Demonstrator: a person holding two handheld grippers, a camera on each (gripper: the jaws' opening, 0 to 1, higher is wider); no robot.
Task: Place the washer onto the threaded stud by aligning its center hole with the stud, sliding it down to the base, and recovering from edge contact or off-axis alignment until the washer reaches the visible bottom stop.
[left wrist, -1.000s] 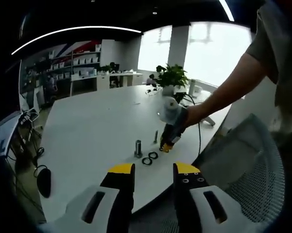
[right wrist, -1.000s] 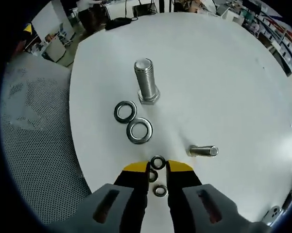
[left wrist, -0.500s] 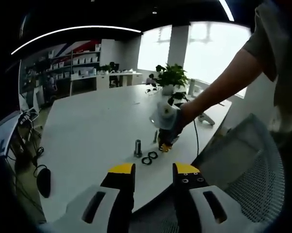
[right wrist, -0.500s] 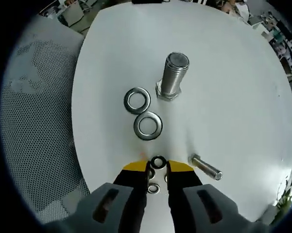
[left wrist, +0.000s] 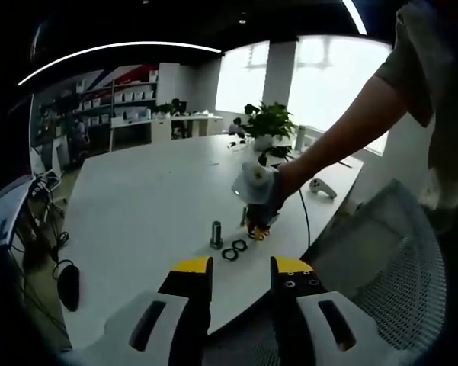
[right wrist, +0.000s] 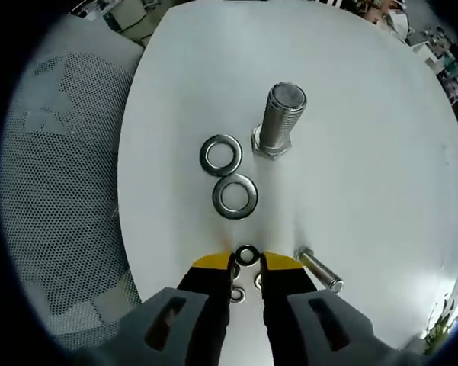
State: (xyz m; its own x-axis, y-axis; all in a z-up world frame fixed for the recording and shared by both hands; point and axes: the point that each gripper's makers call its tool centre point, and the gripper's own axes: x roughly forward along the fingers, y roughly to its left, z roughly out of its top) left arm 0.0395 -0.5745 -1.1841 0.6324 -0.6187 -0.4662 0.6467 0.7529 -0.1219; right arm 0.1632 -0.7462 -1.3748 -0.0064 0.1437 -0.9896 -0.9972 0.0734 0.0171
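An upright threaded stud (right wrist: 278, 122) stands on the white round table (right wrist: 350, 152). Beside its base lie two large washers (right wrist: 220, 154) (right wrist: 235, 196). My right gripper (right wrist: 247, 264) is shut on a small washer (right wrist: 248, 255), held above the table short of the stud. Under its jaws lie two more small washers (right wrist: 236, 293), and a smaller bolt (right wrist: 318, 268) lies on its side to the right. In the left gripper view, the right gripper (left wrist: 257, 227) hangs just right of the stud (left wrist: 216, 232) and washers (left wrist: 230, 253). My left gripper (left wrist: 241, 267) is open, off the table's near edge.
A grey mesh chair (right wrist: 53, 191) sits against the table edge, also seen as the chair (left wrist: 381, 252) in the left gripper view. A potted plant (left wrist: 268, 120) and a small device (left wrist: 324, 188) sit at the far side. A person's arm (left wrist: 343, 133) reaches over the table.
The right gripper has shifted slightly toward the stud with the small washer still in its jaws, and its view has rolled. The left gripper has stayed put.
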